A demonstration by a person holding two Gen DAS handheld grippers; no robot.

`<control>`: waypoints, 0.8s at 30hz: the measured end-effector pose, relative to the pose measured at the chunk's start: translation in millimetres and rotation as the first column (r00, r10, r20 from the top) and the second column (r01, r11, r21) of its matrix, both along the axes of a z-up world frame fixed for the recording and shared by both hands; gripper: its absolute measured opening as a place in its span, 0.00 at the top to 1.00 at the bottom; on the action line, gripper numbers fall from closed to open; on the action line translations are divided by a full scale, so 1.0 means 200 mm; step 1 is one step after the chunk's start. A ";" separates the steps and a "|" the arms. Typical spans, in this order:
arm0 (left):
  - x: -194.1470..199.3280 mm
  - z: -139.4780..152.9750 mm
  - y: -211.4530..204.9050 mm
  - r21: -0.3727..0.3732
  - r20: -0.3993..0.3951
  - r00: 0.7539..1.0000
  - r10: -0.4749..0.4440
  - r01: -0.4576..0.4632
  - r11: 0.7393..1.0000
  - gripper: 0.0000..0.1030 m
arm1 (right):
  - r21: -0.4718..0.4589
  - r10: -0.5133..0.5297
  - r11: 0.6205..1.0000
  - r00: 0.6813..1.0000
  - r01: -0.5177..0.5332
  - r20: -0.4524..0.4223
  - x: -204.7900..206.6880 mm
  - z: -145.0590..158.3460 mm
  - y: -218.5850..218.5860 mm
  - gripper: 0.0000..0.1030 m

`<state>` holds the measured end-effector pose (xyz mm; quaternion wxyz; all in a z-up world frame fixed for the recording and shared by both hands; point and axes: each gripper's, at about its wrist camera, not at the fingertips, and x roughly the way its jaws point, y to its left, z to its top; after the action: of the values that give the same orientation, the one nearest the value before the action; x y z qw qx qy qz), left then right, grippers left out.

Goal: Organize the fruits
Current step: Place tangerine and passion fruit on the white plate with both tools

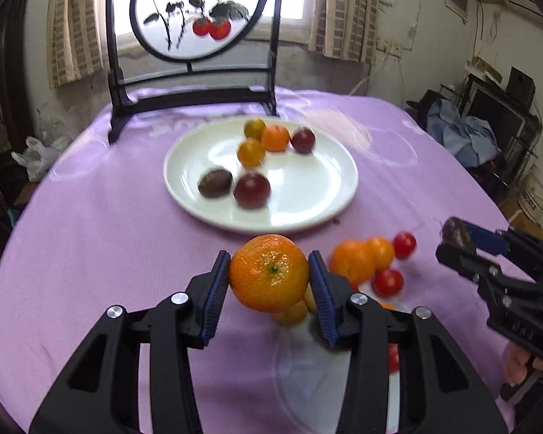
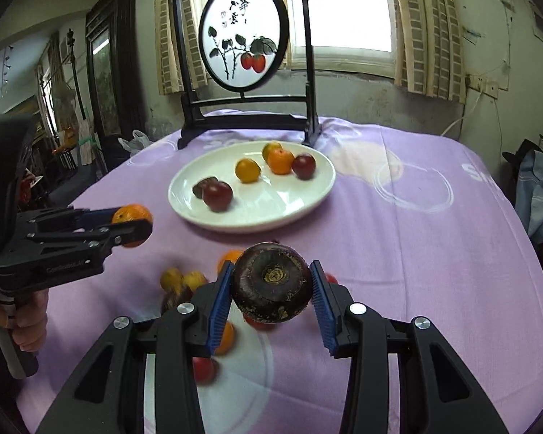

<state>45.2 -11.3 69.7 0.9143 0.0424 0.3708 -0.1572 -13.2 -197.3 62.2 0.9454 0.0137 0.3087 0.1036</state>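
Observation:
My left gripper (image 1: 269,276) is shut on an orange mandarin (image 1: 269,273) and holds it above the cloth, short of the white plate (image 1: 307,195). My right gripper (image 2: 271,285) is shut on a dark brown round fruit (image 2: 271,282), also above the cloth. The plate (image 2: 307,195) holds several small fruits: orange, yellow and dark red ones. Loose fruits lie on the cloth near the grippers: oranges (image 1: 354,260), red tomatoes (image 1: 387,282) and yellow ones (image 2: 182,280). The left gripper also shows in the right wrist view (image 2: 132,226), and the right gripper in the left wrist view (image 1: 456,240).
A purple cloth (image 1: 90,235) covers the round table. A black-framed round painted screen (image 1: 195,11) stands at the table's far edge behind the plate. Clutter and furniture sit beyond the table's right side (image 1: 488,126).

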 end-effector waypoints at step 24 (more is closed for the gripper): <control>0.51 -0.07 0.10 -0.074 -0.049 0.965 0.256 -0.259 0.963 0.17 | -0.055 -0.010 0.998 0.994 0.004 -0.108 0.57 -0.07 0.22 0.42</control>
<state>147.8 9.1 55.7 0.9205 -0.0459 0.3846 -0.0524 101.6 -154.1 47.7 0.9276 -0.0056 0.3623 0.0907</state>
